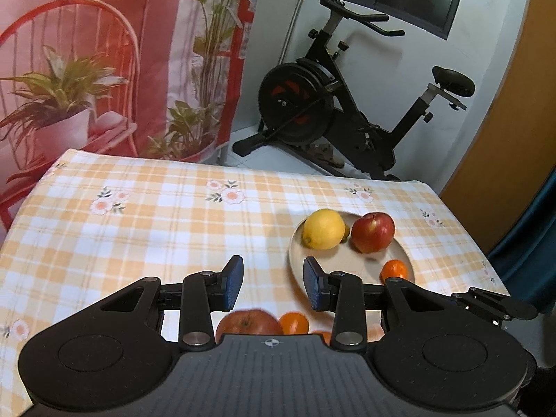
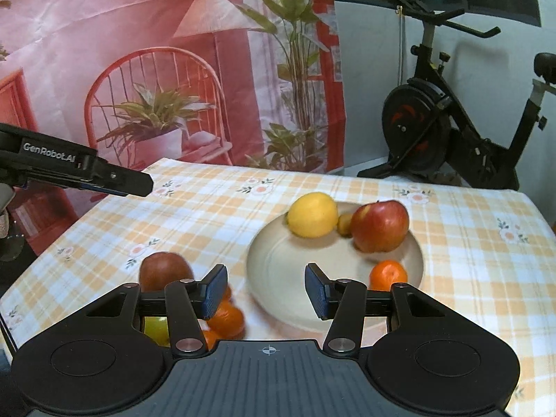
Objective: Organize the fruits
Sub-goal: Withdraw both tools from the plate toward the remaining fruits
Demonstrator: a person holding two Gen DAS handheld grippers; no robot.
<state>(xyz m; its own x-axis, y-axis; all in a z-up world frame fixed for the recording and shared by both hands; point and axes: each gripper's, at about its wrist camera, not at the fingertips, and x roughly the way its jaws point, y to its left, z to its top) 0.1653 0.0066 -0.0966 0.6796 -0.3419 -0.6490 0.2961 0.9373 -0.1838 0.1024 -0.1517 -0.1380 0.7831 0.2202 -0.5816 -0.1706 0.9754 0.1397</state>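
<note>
On the left of the right wrist view, the left gripper (image 2: 139,186) reaches in from the side as a dark bar, above the edge of the table (image 2: 451,243), which wears an orange checked cloth with small flowers. From this side its jaws do not show; in its own camera the left gripper (image 1: 272,283) has its blue pads apart with only cloth between them, so it holds nothing.

Further right on the cloth, a group of fruit lies just beside the plate. A dark red apple (image 2: 163,271) is partly behind the left finger of the right gripper. Below it there is a yellow-green fruit (image 2: 156,328), mostly hidden, maybe a second lemon. Next to it an orange mandarin (image 2: 227,319) sits close to the finger, with more orange peel under it that I cannot count.

The right gripper (image 2: 266,290) hangs over the near rim of the plate. Its jaws stand partly open and between them is only the bare plate.

The beige plate (image 2: 278,264) holds four fruits. A lemon (image 2: 312,213) is at the back left, a small brownish fruit (image 2: 344,224) is touching it, then a red apple (image 2: 380,226) at the back right, and a mandarin (image 2: 388,274) alone near the front right rim.

Behind the table hangs a printed curtain (image 2: 173,69), and on the far right stands an exercise bike (image 2: 434,132).
</note>
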